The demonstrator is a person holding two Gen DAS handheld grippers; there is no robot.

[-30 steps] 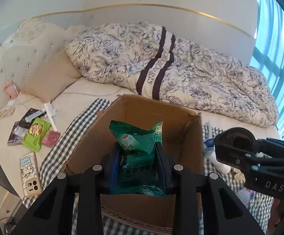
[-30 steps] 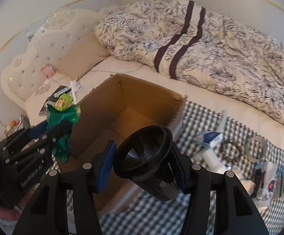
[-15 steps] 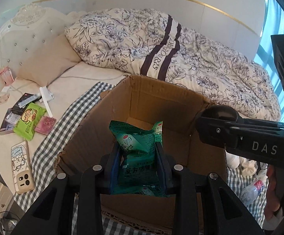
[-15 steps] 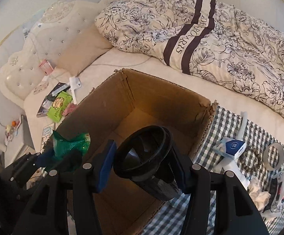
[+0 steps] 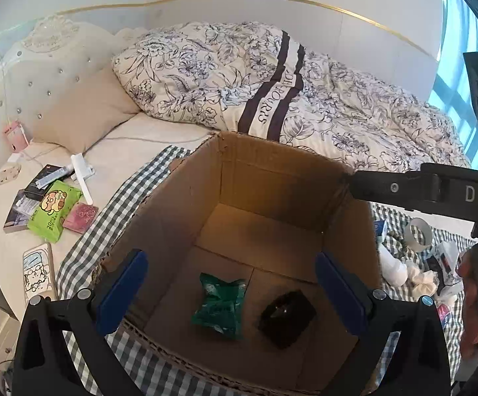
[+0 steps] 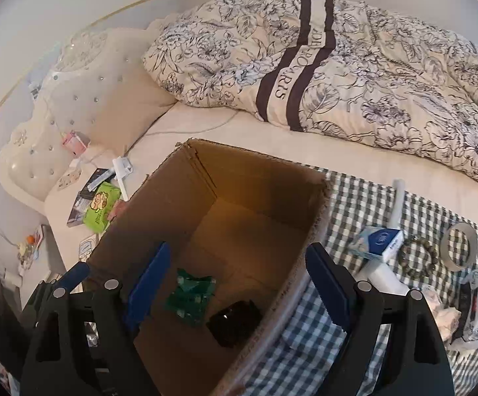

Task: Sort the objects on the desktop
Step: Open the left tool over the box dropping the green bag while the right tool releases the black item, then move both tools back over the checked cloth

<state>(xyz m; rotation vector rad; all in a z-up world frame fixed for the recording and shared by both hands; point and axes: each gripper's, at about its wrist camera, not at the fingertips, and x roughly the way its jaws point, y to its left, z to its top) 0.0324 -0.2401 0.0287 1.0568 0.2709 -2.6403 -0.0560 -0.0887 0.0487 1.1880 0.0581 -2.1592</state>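
Observation:
An open cardboard box (image 5: 271,178) (image 6: 258,171) stands on a checked cloth on the bed. On its floor lie a green snack packet (image 5: 220,305) (image 6: 191,297) and a black cup (image 5: 286,313) (image 6: 234,323), side by side. My left gripper (image 5: 229,290) hangs open above the box's near edge, nothing between its blue pads. The right gripper (image 6: 239,283) is open too, over the box's right half, and shows in the left wrist view (image 5: 436,191) as a black bar at the right.
Right of the box on the cloth lie a blue-white carton (image 6: 375,242), a bead bracelet (image 6: 417,259), a tape roll (image 6: 460,246), a white tube and crumpled wrappers. Left of it: green wipes pack (image 5: 54,209), phone (image 5: 37,272), small boxes. A flowered duvet (image 5: 271,82) lies behind.
Both grippers opened. The green packet dropped from the left one and the black cup from the right one; both now lie on the box floor.

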